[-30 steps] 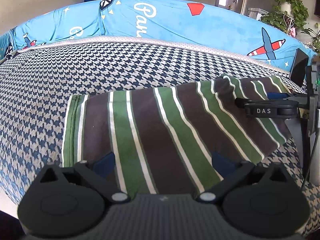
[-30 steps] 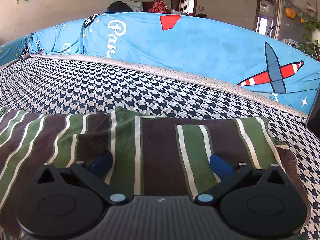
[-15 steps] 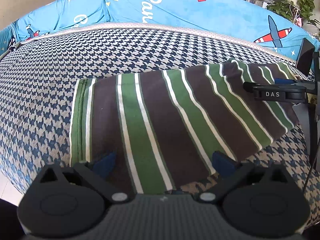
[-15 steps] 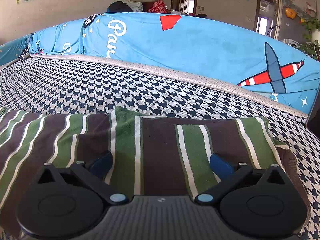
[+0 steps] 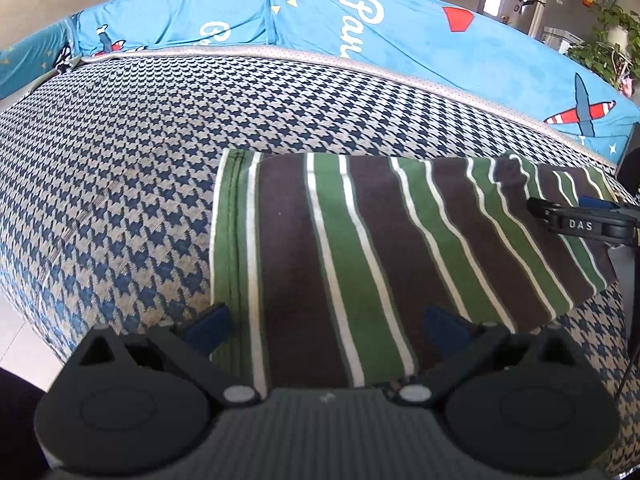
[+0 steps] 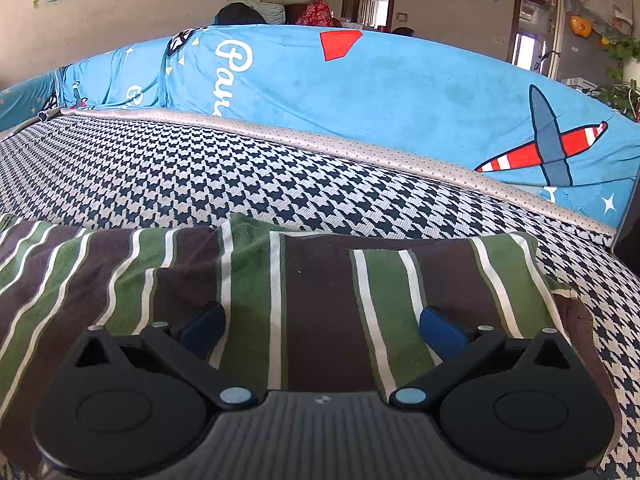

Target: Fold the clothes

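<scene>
Now both tongs spread — left tongs [image 5: 326, 326], right tongs [image 6: 322, 326] — above folded striped garment [image 5: 360, 248].

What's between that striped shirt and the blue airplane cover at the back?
Only bare houndstooth cushion and its pale dotted edge strip separate the striped shirt from the blue airplane cover, clearest in the right wrist view.
</scene>
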### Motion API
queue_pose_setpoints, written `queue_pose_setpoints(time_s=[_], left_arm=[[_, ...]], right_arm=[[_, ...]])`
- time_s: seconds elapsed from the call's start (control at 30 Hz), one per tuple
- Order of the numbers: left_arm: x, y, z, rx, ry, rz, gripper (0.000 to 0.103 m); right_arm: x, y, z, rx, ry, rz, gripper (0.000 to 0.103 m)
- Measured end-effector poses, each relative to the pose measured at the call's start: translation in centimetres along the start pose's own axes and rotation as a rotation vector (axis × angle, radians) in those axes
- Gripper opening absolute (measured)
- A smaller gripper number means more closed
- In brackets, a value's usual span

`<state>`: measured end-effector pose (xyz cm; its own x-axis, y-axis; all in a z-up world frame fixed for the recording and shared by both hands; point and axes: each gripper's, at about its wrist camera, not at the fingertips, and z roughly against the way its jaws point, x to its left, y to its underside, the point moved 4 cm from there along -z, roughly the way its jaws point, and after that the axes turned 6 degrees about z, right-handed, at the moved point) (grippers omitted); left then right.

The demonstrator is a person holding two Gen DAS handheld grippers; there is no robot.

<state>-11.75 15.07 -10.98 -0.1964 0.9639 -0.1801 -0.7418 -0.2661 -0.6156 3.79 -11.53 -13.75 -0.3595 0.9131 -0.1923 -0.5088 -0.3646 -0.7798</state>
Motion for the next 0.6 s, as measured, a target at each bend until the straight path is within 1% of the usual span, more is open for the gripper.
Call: queue_pose_setpoints(time_s=[0.07, 0.23, 0.47, 0.6], left_arm=[[0.7, -0.3, -0.2, 0.006, -0.003, 0.029, 0.103], [0.9, -0.3, -0.9, 0.014, -0.025, 0.041, 0.103], [0.3, -0.5, -1.4, 0.02, -0.058, -0.009, 0.103], [0.1, -0.3, -1.5, 0.019, -0.062, -0.027, 0.103]], right_arm=[[0.0, 0.0, 0.0, 0.0, 0.0, 0.0, 0.103], [0.1, 0.0, 0.0, 0.0, 0.001, 0.001, 0.103], [0.0, 0.0, 0.1, 0.001, 0.001, 0.001, 0.103], [0.0, -0.1, 0.1, 0.001, 0.002, 0.002, 0.103]])
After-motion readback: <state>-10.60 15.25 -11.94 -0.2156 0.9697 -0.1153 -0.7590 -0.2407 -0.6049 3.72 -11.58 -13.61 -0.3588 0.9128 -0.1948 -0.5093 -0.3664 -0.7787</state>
